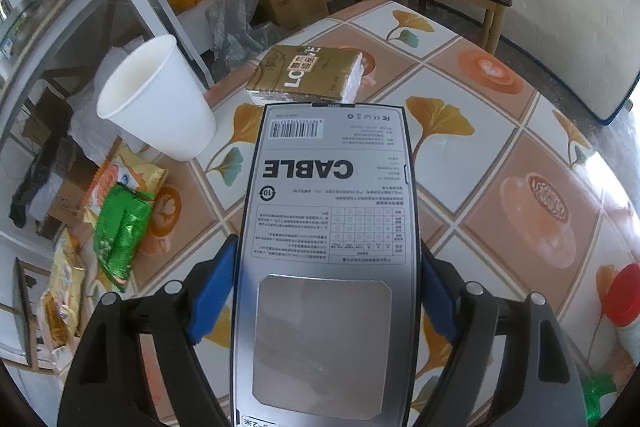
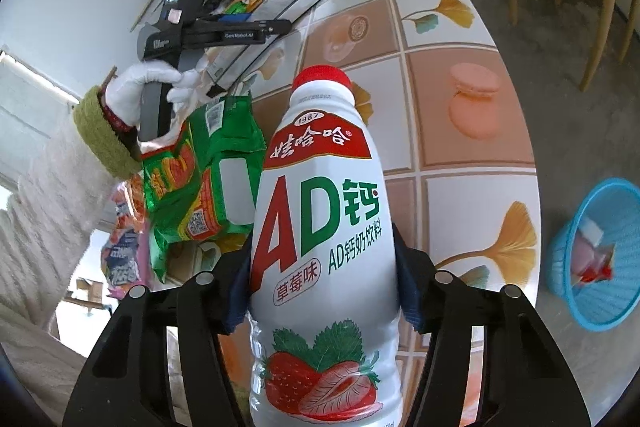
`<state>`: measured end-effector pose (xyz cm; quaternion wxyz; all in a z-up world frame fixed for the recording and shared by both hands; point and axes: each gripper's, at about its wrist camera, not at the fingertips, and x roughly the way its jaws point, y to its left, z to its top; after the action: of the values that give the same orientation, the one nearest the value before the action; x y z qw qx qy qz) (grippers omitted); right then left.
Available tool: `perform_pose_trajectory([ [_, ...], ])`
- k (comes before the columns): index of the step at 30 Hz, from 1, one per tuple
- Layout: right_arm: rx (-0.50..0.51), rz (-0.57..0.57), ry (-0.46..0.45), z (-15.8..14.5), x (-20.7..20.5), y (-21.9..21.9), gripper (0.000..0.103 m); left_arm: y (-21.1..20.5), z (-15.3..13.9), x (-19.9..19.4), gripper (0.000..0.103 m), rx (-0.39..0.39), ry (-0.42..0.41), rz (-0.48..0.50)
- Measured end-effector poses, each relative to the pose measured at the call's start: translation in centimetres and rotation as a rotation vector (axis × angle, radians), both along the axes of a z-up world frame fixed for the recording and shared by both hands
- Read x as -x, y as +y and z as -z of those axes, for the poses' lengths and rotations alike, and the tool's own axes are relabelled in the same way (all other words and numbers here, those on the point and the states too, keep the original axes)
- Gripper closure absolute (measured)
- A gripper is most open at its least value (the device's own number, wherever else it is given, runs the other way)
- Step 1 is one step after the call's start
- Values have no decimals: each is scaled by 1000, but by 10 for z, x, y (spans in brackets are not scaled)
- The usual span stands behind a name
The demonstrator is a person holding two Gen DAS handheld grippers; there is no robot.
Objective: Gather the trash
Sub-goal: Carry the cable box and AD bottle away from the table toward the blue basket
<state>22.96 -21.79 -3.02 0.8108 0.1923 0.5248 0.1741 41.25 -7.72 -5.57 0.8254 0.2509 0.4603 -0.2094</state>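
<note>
The left gripper [image 1: 326,259] has its jaws pinching a cable box [image 1: 326,211] at frame centre, cup [image 1: 156,99] upper left. The right gripper [image 2: 320,267] has its jaws pinching a bottle [image 2: 320,227] at centre over the bench [image 2: 472,107], basket [image 2: 596,255] far right

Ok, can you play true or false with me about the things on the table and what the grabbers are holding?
1. The left gripper holds a flat grey box printed CABLE. True.
2. The white paper cup is lying flat on its side. False: it stands, mouth up.
3. The white strawberry milk bottle in the right gripper has a blue cap. False: the cap is red.
4. A blue plastic basket sits on the floor beside the table. True.
</note>
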Motion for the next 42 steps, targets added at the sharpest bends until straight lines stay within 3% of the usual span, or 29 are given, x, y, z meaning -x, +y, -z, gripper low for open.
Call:
perform_pose_trajectory([
  [7,-13,17,-9,-1,1,-5,47,3,-7,5,24,-31,-47,1],
  [20,-33,45,-48,-11,14,-19,48,11,-52,31,24,-92,-179,-32],
  [42,-36,80,-120,-44,48,-12,48,16,-154,149,24,-130,-414,15],
])
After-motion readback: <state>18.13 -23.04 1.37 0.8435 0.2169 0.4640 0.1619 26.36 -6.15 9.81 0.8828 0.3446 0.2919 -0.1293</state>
